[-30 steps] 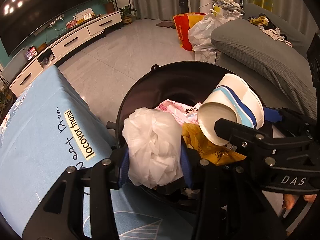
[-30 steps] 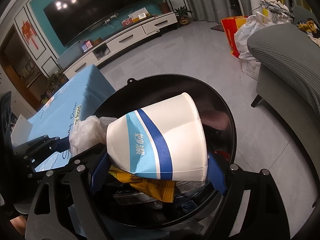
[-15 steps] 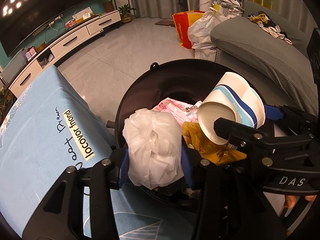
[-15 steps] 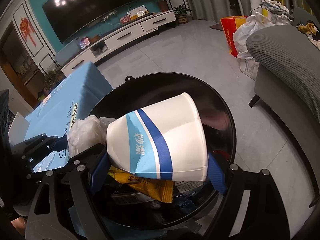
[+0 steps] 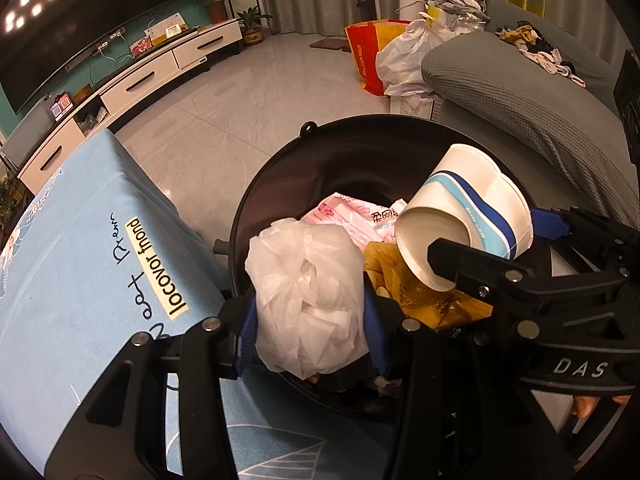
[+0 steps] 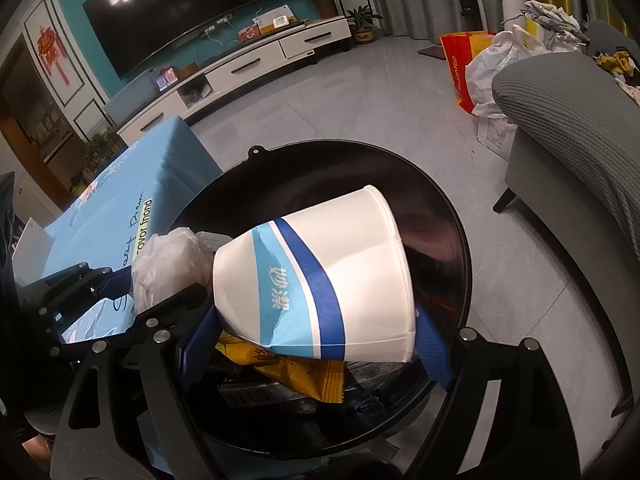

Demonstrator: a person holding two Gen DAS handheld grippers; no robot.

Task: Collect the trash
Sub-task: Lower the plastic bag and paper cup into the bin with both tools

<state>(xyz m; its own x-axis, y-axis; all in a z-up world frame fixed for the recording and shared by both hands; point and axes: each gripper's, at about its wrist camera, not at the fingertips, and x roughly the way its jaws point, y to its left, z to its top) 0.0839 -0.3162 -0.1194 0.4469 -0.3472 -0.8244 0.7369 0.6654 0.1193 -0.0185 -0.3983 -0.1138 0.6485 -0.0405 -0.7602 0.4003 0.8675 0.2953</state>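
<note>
A round black trash bin [image 5: 280, 172] stands beside the table, also in the right wrist view [image 6: 448, 216]. My left gripper [image 5: 310, 300] is shut on a crumpled white plastic bag [image 5: 308, 296] over the bin's near rim. My right gripper [image 6: 316, 320] is shut on a white paper cup with blue stripes [image 6: 320, 284], held on its side over the bin; it also shows in the left wrist view [image 5: 468, 216]. Inside the bin lie a pink wrapper [image 5: 352, 216] and a yellow snack packet [image 6: 304, 372].
A table with a light blue cloth [image 5: 72, 264] is on the left, touching the bin. A grey sofa [image 5: 532, 112] is at the right. Bags [image 5: 400, 56] stand on the tiled floor behind. A TV cabinet [image 6: 256, 68] lines the far wall.
Both grippers keep their loads over the bin. The view has shifted only slightly; nothing was let go.
</note>
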